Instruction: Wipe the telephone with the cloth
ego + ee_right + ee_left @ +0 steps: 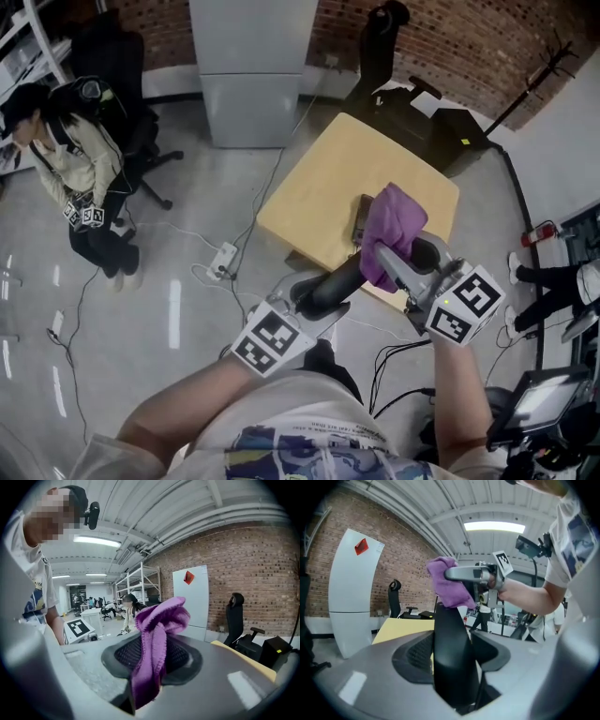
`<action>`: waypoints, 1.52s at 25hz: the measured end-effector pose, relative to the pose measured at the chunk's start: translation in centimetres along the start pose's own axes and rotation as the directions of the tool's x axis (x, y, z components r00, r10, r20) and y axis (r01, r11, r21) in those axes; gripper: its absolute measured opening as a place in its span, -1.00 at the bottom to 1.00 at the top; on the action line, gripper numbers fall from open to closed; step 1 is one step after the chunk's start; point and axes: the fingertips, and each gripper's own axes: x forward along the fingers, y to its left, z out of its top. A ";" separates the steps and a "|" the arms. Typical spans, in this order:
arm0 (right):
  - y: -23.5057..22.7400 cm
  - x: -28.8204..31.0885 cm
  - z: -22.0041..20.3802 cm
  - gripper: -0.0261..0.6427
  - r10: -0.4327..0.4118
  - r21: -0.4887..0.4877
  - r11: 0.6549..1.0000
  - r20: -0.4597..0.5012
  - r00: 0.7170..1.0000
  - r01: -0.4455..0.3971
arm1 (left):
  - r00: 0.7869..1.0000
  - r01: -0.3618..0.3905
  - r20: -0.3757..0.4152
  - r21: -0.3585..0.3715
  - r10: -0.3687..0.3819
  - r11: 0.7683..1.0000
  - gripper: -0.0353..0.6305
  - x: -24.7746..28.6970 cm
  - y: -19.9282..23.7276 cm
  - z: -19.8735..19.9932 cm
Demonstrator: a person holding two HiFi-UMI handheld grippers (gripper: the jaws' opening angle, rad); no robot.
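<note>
The handset (339,279) is black, smooth and long, with a rounded far end; the cloth (396,223) is purple and fluffy, bunched into loose folds. There is one handset and one cloth, two tongs, one pale wooden worktop (328,178); one dark object (360,217) lies on the worktop behind the cloth, mostly hidden, and what it is I cannot tell.

The left tongs (314,300) are clamped on the handset's near part; in the left gripper view it stands upright between the jaws, filling the gap. The handset is held in the air, off the worktop, by its near edge. The right tongs (386,258) are clenched on the cloth; in the right gripper view a fold hangs down between the jaws and the rest billows above them. The cloth's lower part lies against the handset's far end; the left gripper view shows it capping that tip.

Both forearms reach forward from the bottom of the head view; the left tongs point up and to the right in that view, the right tongs up and to the left, so the two meet tip to tip; both tilt only slightly downward.

One person (80,178) sits on a chair at the far left; one white cabinet (248,66) stands beyond the worktop.
</note>
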 end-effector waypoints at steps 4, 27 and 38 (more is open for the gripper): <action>0.8 -1.1 1.1 -0.60 -0.011 -0.005 1.000 0.029 1.000 0.011 | 1.000 0.012 -0.006 0.000 -0.012 1.000 -0.12 0.0 -0.1 -0.3; 3.8 -1.9 -2.2 -0.60 -0.024 0.058 0.998 0.053 0.998 0.021 | 0.999 0.043 0.001 -0.024 -0.043 0.999 -0.12 -1.1 -0.8 -0.7; -1.4 -4.8 -0.6 -0.60 -0.159 0.078 0.985 0.100 0.982 0.152 | 0.996 0.073 0.055 -0.167 -0.065 0.983 -0.12 -1.2 0.4 0.2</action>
